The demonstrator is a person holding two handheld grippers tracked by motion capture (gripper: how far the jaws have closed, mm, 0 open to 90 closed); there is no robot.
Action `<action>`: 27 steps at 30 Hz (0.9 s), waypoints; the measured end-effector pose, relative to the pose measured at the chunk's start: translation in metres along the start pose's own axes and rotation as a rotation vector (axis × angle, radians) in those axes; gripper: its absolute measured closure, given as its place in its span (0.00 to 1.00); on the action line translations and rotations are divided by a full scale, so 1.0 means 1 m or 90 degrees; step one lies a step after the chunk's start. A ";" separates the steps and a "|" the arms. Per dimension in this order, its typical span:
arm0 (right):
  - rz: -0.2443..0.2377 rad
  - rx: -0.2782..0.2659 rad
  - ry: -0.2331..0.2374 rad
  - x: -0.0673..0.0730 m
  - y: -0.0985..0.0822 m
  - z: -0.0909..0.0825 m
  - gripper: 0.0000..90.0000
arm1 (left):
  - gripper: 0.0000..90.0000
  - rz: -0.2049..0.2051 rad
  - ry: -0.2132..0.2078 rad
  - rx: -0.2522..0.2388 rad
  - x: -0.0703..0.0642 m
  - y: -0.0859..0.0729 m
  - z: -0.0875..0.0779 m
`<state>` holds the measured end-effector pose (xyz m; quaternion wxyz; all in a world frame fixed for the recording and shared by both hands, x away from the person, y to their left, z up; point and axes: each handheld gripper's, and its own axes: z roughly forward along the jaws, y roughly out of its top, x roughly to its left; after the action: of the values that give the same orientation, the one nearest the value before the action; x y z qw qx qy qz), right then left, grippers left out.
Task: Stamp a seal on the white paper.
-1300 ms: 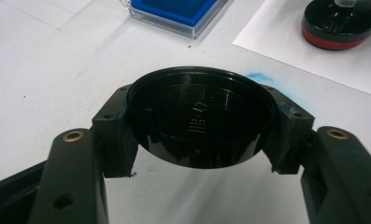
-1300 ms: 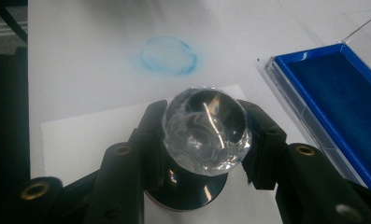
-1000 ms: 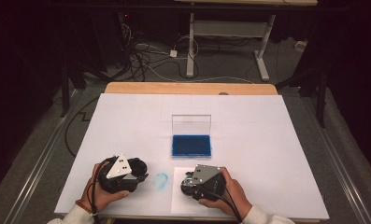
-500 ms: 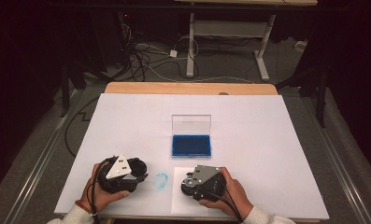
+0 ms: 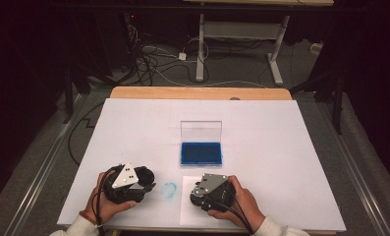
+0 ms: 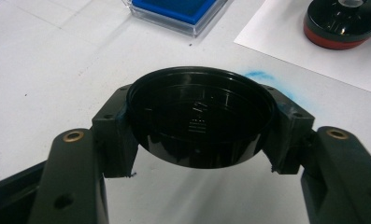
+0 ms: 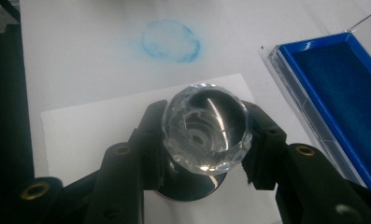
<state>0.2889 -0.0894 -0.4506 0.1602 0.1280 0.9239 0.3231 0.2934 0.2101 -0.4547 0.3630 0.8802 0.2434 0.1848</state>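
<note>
Your left gripper (image 6: pixel 199 154) is clamped on the black cap (image 6: pixel 199 123), lower left. Your right gripper (image 7: pixel 204 154) grips the stamp (image 7: pixel 205 128) by its clear knob, standing on the paper (image 5: pixel 190 184) — ink pad (image 5: pixel 201 153) sits just above, nearer your right hand.

Ahead of left gripper (image 5: pixel 146 183): bare white table (image 5: pixel 133 132), open passage.
Between the grippers: blue ink smudge (image 5: pixel 169 190), flat, no barrier.
Ahead of right gripper (image 5: pixel 198 192): blue ink pad (image 5: pixel 201 153) close by, its clear lid (image 5: pixel 201 132) standing upright behind it.
Right of right gripper: bare table, free to the edge.
Under right gripper: white paper sheet (image 5: pixel 187 216), flat.
</note>
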 end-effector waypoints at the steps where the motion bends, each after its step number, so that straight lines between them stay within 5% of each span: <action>1: 0.000 0.000 -0.003 0.000 0.001 0.001 0.63 | 0.40 0.000 0.000 0.001 0.000 0.000 0.000; 27: 0.010 0.008 0.006 -0.001 -0.001 0.001 0.63 | 0.41 0.001 0.000 0.000 -0.001 0.000 -0.001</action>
<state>0.2903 -0.0902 -0.4518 0.1527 0.1347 0.9256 0.3191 0.2923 0.2106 -0.4541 0.3631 0.8802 0.2428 0.1854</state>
